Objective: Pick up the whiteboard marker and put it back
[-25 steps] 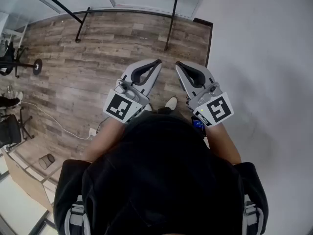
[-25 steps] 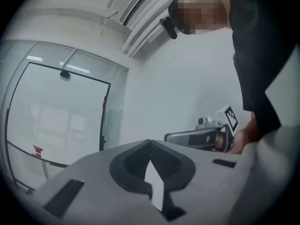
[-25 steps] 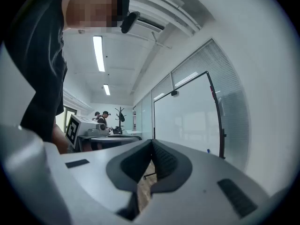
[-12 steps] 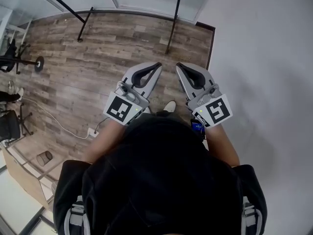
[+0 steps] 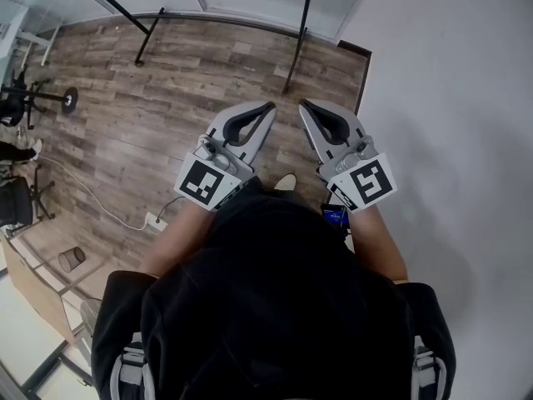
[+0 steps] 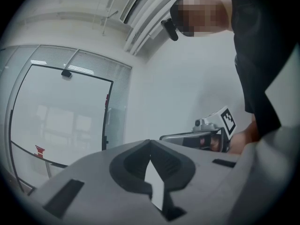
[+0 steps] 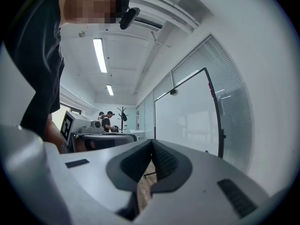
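Observation:
No whiteboard marker can be made out in any view. Both grippers are held side by side at waist height over the wooden floor [image 5: 150, 115]. My left gripper [image 5: 268, 107] is shut with nothing between its jaws, and its closed tips [image 6: 150, 142] point at a framed whiteboard [image 6: 61, 121]. A small red item [image 6: 39, 150] sits low on that board; I cannot tell what it is. My right gripper [image 5: 304, 107] is shut too and holds nothing. In its own view the right gripper [image 7: 151, 142] has the whiteboard [image 7: 187, 121] to the right of its jaws.
The black legs of the whiteboard stand [image 5: 297, 36] cross the floor ahead. A white wall [image 5: 450, 98] runs along the right. A cable with a power strip [image 5: 154, 219], a small bin [image 5: 72, 258] and a chair [image 5: 15, 202] lie at the left. People stand far back [image 7: 107, 120].
The floor, cable and bin have slid down and left in the head view as the person moved on. Both grippers stayed shut and side by side.

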A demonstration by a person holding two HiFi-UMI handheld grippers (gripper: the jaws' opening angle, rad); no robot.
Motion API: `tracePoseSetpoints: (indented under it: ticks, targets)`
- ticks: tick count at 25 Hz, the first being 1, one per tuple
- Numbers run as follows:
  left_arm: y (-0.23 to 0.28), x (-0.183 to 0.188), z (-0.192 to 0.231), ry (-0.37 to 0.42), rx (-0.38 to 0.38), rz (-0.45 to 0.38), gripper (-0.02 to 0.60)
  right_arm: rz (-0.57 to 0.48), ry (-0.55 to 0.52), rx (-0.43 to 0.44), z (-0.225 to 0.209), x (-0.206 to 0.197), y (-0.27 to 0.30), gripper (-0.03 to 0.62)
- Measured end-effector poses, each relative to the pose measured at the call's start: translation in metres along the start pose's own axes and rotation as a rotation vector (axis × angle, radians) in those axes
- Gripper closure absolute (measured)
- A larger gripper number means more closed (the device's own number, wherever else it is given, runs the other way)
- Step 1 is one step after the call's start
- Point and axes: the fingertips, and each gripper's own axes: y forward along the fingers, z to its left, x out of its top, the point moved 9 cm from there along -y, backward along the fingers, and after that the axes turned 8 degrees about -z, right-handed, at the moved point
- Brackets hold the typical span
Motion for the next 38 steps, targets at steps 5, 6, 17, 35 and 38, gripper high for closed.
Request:
tracePoseSetpoints:
  ticks: [5,6,17,35,38]
  targets:
    - [0.009,-0.006,0.016,-0.005,0.016,-0.014,0.578,0.02,0.006,0.018,-0.013,-0.013,0.013,0.6]
    - [0.009,-0.008,0.021,-0.003,0.017,-0.013,0.578,0.024,0.009,0.021,-0.016,-0.017,0.017,0.6]
    - [0.026,-0.024,0.117,-0.002,0.001,-0.002,0.578,0.06,0.024,0.023,-0.047,-0.037,0.106,0.6]
    - [0.039,-0.02,0.291,-0.014,-0.116,0.003,0.578,0.087,0.031,-0.077,-0.074,-0.053,0.267,0.6]
    - [0.039,-0.023,0.308,-0.025,-0.125,-0.002,0.578,0.092,0.029,-0.094,-0.075,-0.056,0.28,0.6]
